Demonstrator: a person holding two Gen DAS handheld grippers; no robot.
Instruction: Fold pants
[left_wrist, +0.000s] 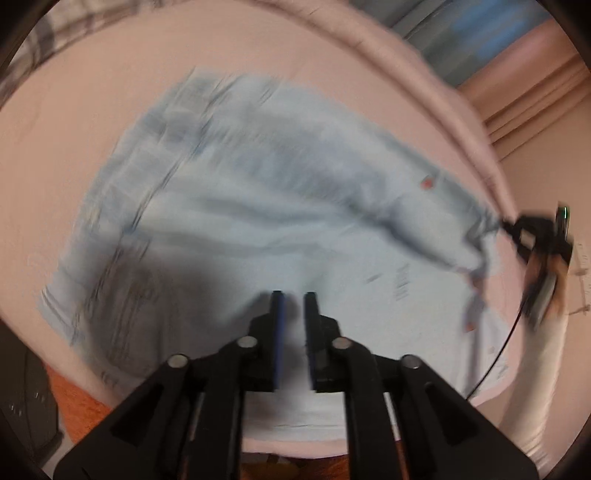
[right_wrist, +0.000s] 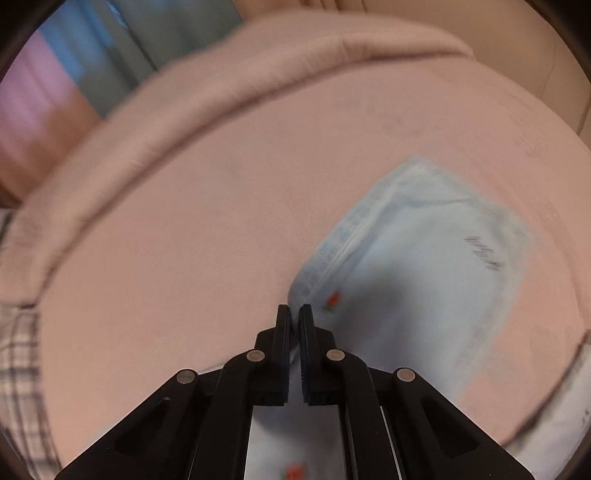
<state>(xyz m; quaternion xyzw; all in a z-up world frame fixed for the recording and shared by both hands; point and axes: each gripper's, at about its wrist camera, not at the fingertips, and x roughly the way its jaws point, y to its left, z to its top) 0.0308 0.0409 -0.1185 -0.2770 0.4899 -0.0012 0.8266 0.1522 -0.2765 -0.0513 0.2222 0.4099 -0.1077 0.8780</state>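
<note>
Black fingers of the left gripper (left_wrist: 294, 295) sit nearest the lens, slightly parted over the pale blue pants (left_wrist: 258, 206), with nothing between them. Those pants lie spread across a pink bed cover (left_wrist: 92, 92) — waist and seams to the left, a small red mark toward the right edge. Plaid fabric (left_wrist: 40, 40) shows at the far left, an orange patch (left_wrist: 85, 406) near the lower left, and blue and pink curtains (left_wrist: 480, 40) stand far right. At the right rim the right gripper (left_wrist: 508, 224) pinches the cloth's far corner and pulls it into a ridge; the hand behind it is blurred.

From the right wrist, the jaws are closed on a fold of the pants (right_wrist: 406, 288) — printed lettering there is too smeared to read. Motion blur softens both views, and the bed's thick rolled edge (right_wrist: 221, 92) curves beyond.
</note>
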